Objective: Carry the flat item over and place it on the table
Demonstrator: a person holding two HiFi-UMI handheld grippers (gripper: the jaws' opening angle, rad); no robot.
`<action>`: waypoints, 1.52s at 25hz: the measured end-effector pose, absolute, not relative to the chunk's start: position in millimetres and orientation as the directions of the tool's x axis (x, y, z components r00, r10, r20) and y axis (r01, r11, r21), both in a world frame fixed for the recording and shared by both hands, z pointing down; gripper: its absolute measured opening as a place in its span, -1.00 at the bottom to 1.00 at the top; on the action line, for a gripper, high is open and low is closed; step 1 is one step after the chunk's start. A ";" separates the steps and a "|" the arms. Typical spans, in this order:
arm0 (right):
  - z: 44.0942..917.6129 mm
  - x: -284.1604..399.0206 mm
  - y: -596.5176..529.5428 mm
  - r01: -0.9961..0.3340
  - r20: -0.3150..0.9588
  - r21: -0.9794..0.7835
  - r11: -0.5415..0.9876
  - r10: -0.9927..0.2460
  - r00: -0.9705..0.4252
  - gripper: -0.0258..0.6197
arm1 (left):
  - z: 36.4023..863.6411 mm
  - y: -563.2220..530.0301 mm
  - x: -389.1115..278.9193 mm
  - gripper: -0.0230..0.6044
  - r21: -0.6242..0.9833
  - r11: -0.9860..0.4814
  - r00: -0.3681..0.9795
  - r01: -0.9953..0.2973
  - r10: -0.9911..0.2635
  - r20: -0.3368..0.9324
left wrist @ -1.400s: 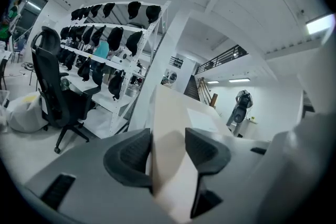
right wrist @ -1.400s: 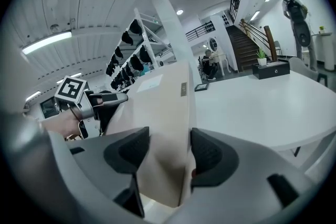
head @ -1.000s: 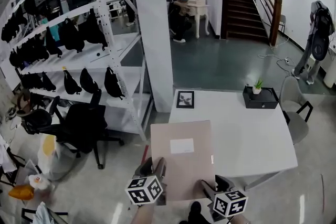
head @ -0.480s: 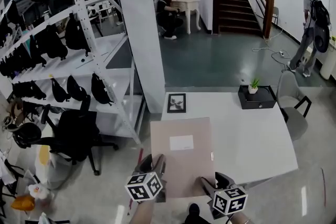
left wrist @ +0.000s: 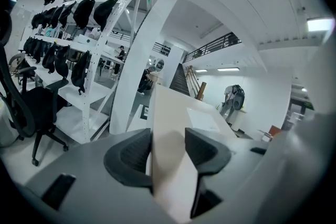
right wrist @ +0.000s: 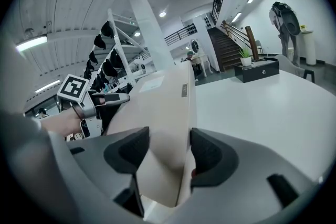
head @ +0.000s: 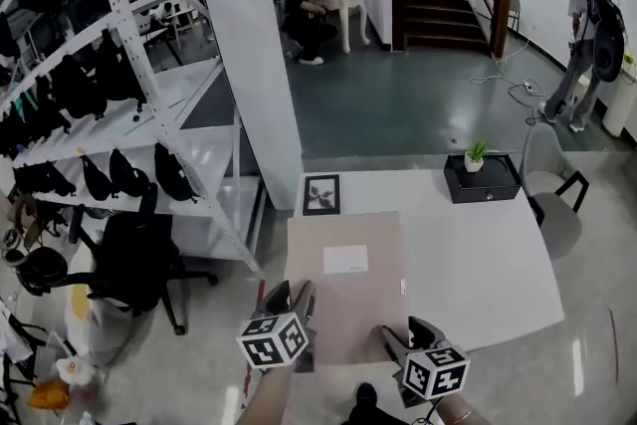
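Note:
A flat beige box [head: 345,282] with a white label is held level between both grippers, its far part over the near left of the white table [head: 468,259]. My left gripper [head: 297,306] is shut on the box's near left corner. My right gripper [head: 398,338] is shut on its near right corner. In the left gripper view the flat box [left wrist: 173,128] runs edge-on between the jaws of the left gripper [left wrist: 168,152]. The right gripper view shows the same box [right wrist: 163,107] clamped in the right gripper [right wrist: 170,157], with the table [right wrist: 262,99] to its right.
On the table stand a small framed picture [head: 320,194] at the far left and a black box with a little plant [head: 481,178] at the far right. A white pillar [head: 249,55], a shelf rack of black bags [head: 90,114] and an office chair [head: 134,259] are at the left. A grey chair [head: 557,204] is at the right.
I have moved forward with the flat box held in both grippers. The table and pillar now lie nearer and lower in the head view, and more of the box is over the tabletop.

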State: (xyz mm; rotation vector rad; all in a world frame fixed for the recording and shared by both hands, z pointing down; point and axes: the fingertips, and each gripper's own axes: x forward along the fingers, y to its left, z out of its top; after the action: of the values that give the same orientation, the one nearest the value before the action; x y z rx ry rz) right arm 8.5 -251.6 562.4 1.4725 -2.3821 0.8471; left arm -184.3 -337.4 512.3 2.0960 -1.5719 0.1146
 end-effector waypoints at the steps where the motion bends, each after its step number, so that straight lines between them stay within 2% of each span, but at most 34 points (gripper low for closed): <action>1: 562.6 10.2 -255.0 -0.874 0.463 -0.358 0.330 -0.750 -0.473 -0.16 | 513.0 -341.6 -182.3 -0.28 0.348 -0.199 0.328 -0.916 -0.871 0.365; 38: 599.4 38.4 -297.7 -0.890 0.538 -0.389 0.238 -0.726 -0.429 -0.16 | 566.3 -408.2 -145.9 -0.29 0.332 -0.210 0.362 -0.920 -0.781 0.509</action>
State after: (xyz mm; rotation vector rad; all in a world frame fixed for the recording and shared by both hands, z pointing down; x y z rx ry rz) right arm 38.4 -297.7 599.4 1.5162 -2.2658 0.9708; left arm -145.9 -408.2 566.3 2.0421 -1.4674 0.3083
